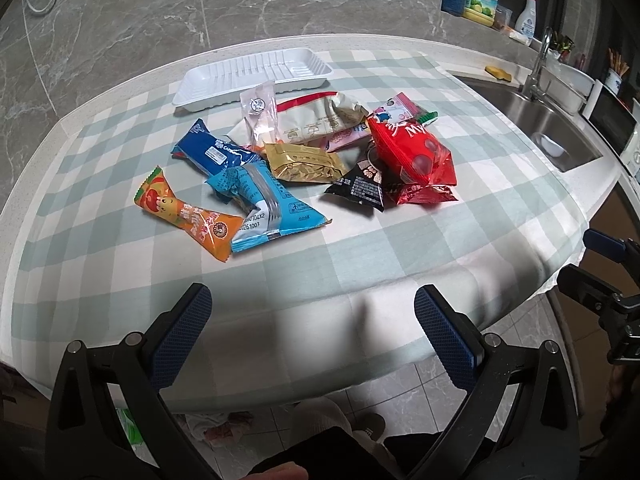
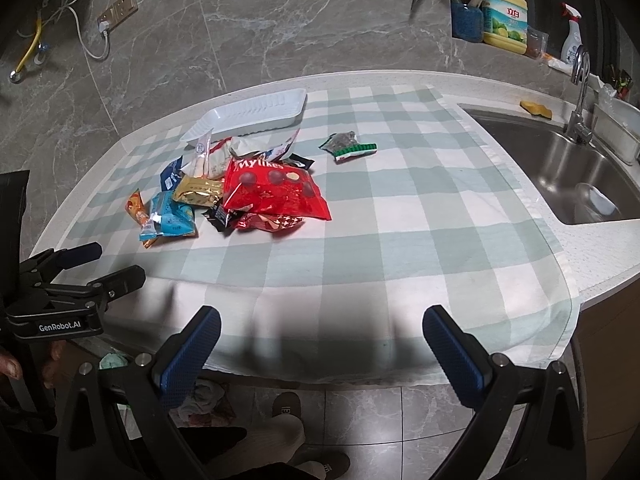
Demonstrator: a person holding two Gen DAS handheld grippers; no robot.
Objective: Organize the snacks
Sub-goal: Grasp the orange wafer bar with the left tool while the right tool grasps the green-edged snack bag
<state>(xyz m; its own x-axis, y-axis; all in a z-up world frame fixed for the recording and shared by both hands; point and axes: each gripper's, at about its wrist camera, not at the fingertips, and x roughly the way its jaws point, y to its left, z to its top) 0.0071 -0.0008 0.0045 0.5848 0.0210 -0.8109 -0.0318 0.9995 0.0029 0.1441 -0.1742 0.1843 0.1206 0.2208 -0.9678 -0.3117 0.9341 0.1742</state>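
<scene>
Several snack packets lie in a loose pile on the checked cloth: an orange packet [image 1: 184, 212], a light blue one [image 1: 266, 208], a dark blue one [image 1: 216, 152], a gold one [image 1: 306, 164], a black one [image 1: 358, 188] and a big red bag [image 1: 412, 156] [image 2: 274, 194]. A small green packet [image 2: 348, 146] lies apart to the right. Behind the pile sits an empty white tray [image 1: 256, 76] [image 2: 248, 118]. My left gripper [image 1: 312, 320] hangs open at the counter's near edge, holding nothing. My right gripper [image 2: 322, 340] is open too, off the front edge.
A steel sink [image 2: 560, 164] with a tap [image 2: 580, 92] lies at the right of the counter. Detergent bottle [image 2: 506, 12], spray bottle [image 2: 570, 36] and a yellow sponge [image 2: 536, 109] stand behind it. Bare cloth [image 2: 400, 220] spreads right of the pile. A person's legs and slippers show below.
</scene>
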